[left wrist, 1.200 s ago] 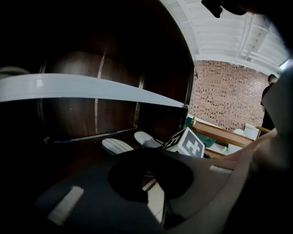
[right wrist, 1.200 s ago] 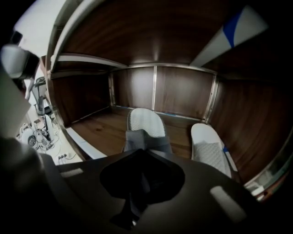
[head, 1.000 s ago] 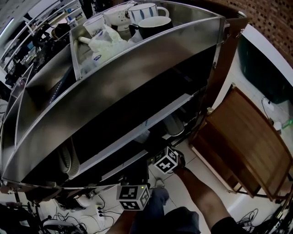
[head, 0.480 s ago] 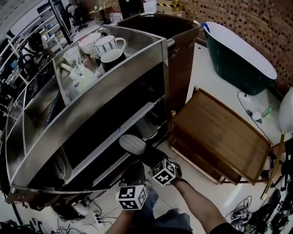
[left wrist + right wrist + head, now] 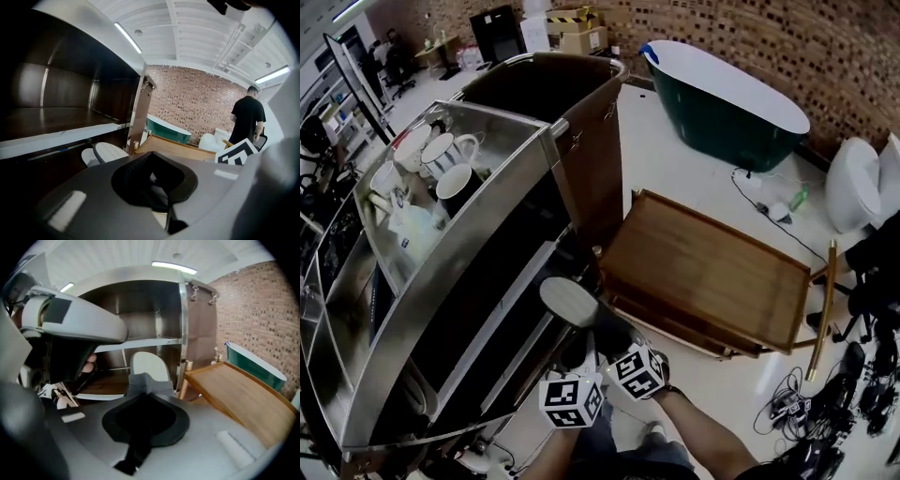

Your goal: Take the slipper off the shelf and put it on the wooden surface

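Observation:
A slipper [image 5: 569, 302] with a pale sole and a dark grey upper hangs in the air just outside the metal shelf [image 5: 441, 309], sole turned up. My right gripper [image 5: 614, 337] is shut on its upper, and in the right gripper view the slipper [image 5: 149, 365] stands straight ahead of the right gripper [image 5: 145, 380]. The wooden surface [image 5: 703, 272] is a slatted tray to the right of the slipper, a short gap away. My left gripper [image 5: 577, 361] hovers beside the right one, holding nothing that I can see; its jaws are hidden.
Mugs [image 5: 450, 155] stand on the shelf's top tier. A green bathtub [image 5: 722, 94] and a white toilet [image 5: 853, 187] lie beyond the tray. Cables [image 5: 787, 403] trail on the floor at the right. A person in black [image 5: 247, 117] stands far off.
The slipper has come out of the lower shelf in my right gripper and moved right, toward the wooden tray. The head view has swung right, bringing the whole tray into sight.

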`<act>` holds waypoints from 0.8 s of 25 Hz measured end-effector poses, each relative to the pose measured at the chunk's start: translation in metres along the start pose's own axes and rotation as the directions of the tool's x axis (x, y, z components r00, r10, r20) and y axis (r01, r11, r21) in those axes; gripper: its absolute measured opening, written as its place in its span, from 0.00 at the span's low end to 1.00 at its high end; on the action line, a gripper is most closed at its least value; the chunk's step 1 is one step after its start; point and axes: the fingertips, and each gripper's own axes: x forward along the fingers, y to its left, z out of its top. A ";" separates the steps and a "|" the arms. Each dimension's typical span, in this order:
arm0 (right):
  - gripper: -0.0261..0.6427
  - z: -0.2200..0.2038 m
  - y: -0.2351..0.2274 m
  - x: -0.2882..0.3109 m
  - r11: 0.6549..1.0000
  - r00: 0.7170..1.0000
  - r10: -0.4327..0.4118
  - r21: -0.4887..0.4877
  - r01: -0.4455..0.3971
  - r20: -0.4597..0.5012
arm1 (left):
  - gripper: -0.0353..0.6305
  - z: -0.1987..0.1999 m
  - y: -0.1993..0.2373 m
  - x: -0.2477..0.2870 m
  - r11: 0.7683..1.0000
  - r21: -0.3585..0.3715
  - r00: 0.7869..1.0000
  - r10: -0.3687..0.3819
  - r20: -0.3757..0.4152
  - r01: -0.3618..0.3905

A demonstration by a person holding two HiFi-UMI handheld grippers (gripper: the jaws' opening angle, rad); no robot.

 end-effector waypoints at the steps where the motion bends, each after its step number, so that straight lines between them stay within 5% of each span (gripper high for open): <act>1: 0.06 0.001 -0.006 -0.005 1.000 1.000 -0.023 0.019 0.023 0.001 | 0.06 0.004 -0.007 0.006 1.000 0.010 1.000 -0.028 -0.005 0.028; 7: 0.06 0.004 -0.047 -0.028 0.972 0.983 -0.181 0.151 0.178 0.008 | 0.06 0.024 -0.029 0.035 0.988 0.059 0.989 -0.143 -0.044 0.145; 11: 0.06 0.014 -0.080 -0.045 0.925 0.954 -0.300 0.249 0.288 0.012 | 0.06 0.035 -0.045 0.055 0.969 0.082 0.972 -0.227 -0.068 0.232; 15: 0.06 0.015 -0.116 -0.064 0.843 0.898 -0.441 0.344 0.413 0.002 | 0.06 0.042 -0.063 0.070 0.939 0.107 0.944 -0.318 -0.087 0.326; 20: 0.06 0.002 -0.160 -0.095 0.692 0.804 -0.592 0.480 0.540 -0.053 | 0.06 0.036 -0.088 0.084 0.908 0.119 0.913 -0.388 -0.125 0.402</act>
